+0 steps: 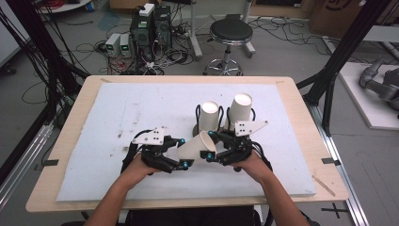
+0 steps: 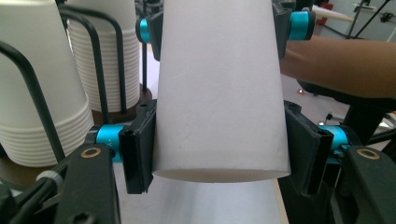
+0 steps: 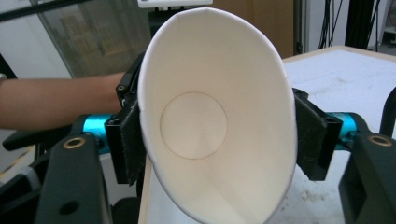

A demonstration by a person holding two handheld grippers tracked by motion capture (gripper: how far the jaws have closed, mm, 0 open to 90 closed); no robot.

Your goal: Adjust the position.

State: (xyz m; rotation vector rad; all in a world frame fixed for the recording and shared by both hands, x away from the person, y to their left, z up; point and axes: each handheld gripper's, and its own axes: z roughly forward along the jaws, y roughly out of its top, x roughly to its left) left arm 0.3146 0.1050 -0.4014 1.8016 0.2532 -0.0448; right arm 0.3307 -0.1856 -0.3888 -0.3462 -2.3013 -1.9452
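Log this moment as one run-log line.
left gripper: shut on paper cup | right gripper: shut on paper cup, squeezing rim oval | cup stacks: behind

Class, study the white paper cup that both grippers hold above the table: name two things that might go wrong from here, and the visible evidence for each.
1. Crushing: the right gripper squeezes the paper cup near its mouth, and the rim is already pressed into an oval. More squeeze may crease it.
2. Tearing or slipping: the left gripper clamps the same cup by its base end, so pulling the hands apart may rip it or let it slide free.
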